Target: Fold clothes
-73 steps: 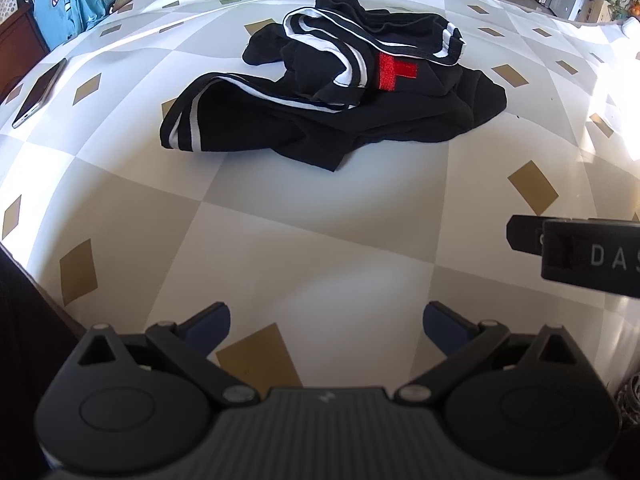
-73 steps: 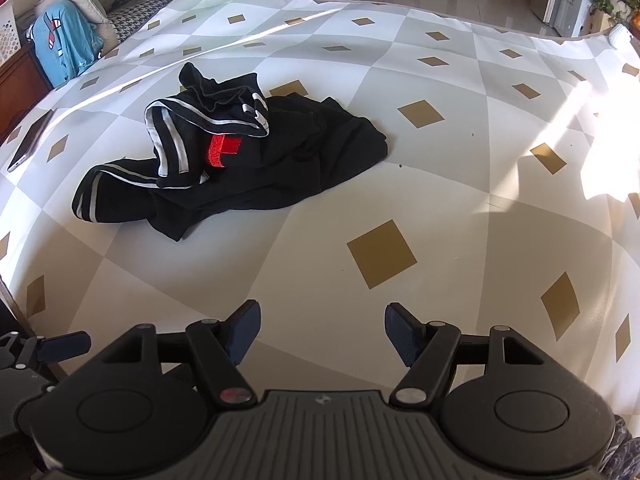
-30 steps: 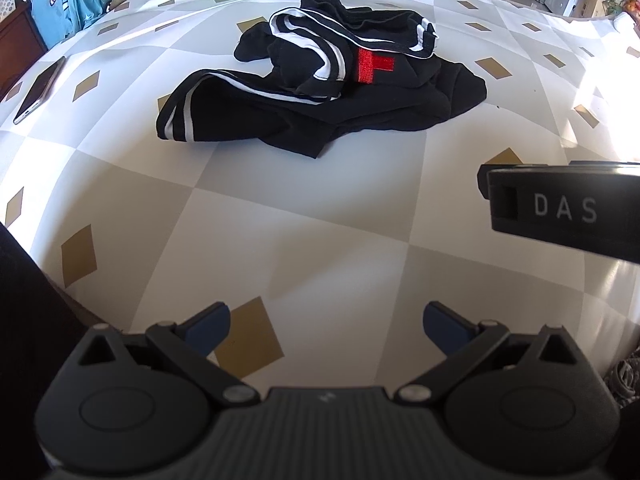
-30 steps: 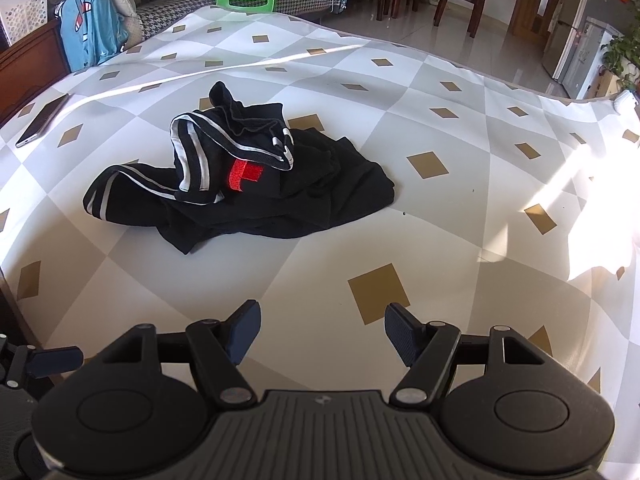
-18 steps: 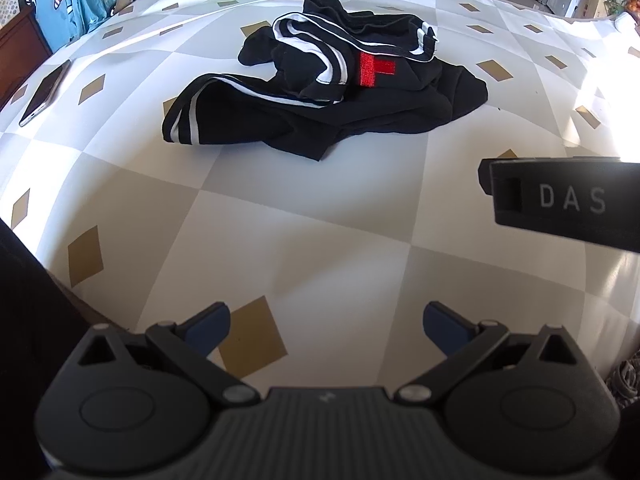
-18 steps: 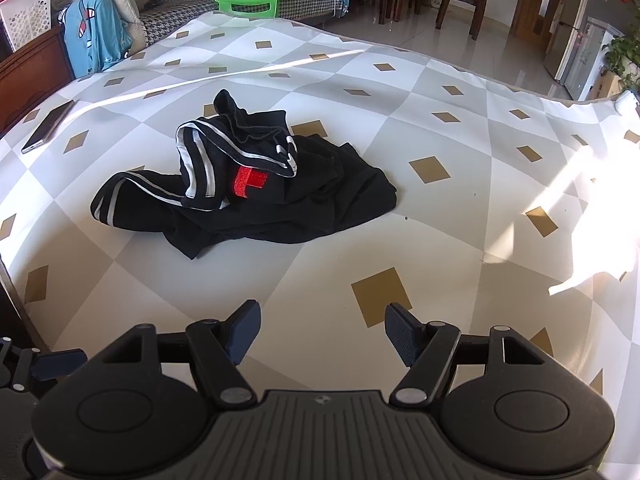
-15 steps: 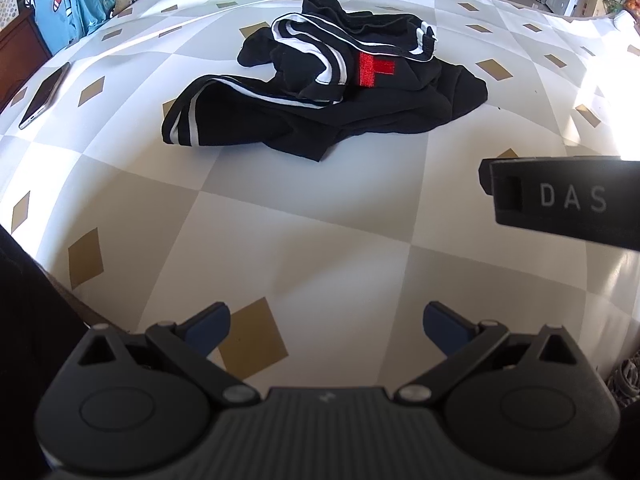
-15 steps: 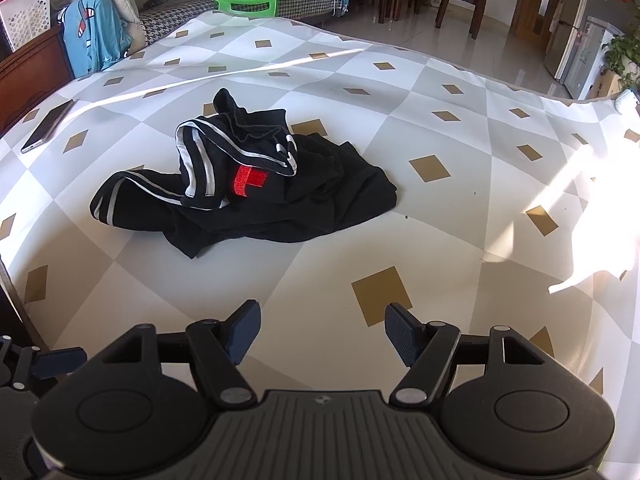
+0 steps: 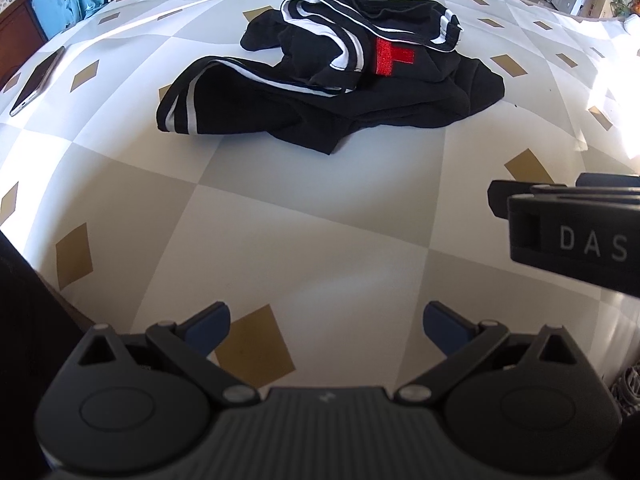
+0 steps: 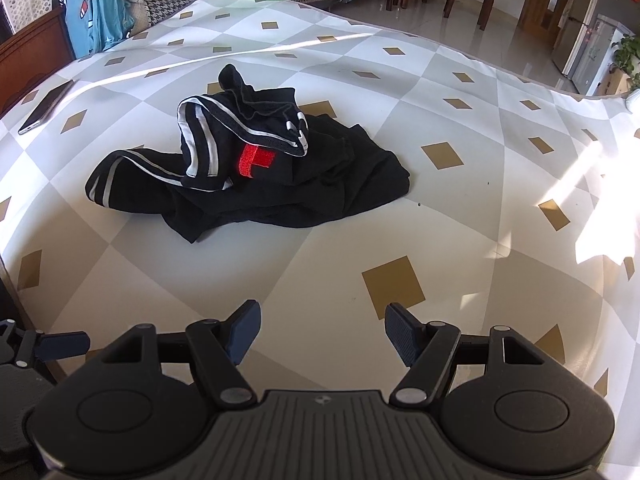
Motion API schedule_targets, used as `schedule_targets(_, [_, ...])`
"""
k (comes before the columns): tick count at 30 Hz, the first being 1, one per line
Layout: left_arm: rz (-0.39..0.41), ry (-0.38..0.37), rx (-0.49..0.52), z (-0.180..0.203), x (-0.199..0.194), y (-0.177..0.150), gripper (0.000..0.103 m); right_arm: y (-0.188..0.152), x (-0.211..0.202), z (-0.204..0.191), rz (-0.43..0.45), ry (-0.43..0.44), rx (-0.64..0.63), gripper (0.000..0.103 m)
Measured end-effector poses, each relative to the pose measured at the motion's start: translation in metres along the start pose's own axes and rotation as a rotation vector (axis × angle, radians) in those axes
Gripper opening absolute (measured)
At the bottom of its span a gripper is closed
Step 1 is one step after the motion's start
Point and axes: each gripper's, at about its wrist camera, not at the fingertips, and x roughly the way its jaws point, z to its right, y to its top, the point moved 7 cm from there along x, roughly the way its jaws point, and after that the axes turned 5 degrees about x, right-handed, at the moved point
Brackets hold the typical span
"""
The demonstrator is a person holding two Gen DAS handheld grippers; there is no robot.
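On the checked counter point(image 10: 460, 216), the crumpled black garment point(image 10: 256, 184) lies untouched toward 11 o'clock of the right tongs point(image 10: 322, 330) and 12 o'clock of the left tongs point(image 9: 326, 326), long axis roughly 9-to-3, both tongs wide and empty.

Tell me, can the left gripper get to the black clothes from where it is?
Probably yes. The left gripper is open and empty, and only bare checked cloth lies between it and the crumpled black clothes. It isn't touching them yet.
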Motion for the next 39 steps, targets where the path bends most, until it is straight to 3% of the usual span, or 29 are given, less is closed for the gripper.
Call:
schedule_targets(12, [0.007,-0.003,-0.006,-0.016,0.009,0.019,0.103,0.011,0.006,-0.005,-0.021,0.114,0.037,0.068])
schedule_targets(22, [0.095,0.014,0.034,-0.037,-0.004,0.070,0.103,0.045,0.001,0.017,0.001,0.238,0.073,0.067])
schedule_targets(29, [0.097,0.028,0.076,-0.042,-0.001,0.100,0.103,0.073,0.007,0.037,0.029,0.277,0.082,0.067])
schedule_targets(39, [0.126,0.035,0.174,-0.037,0.004,0.152,0.103,0.104,0.039,0.024,0.023,0.335,0.079,0.067])
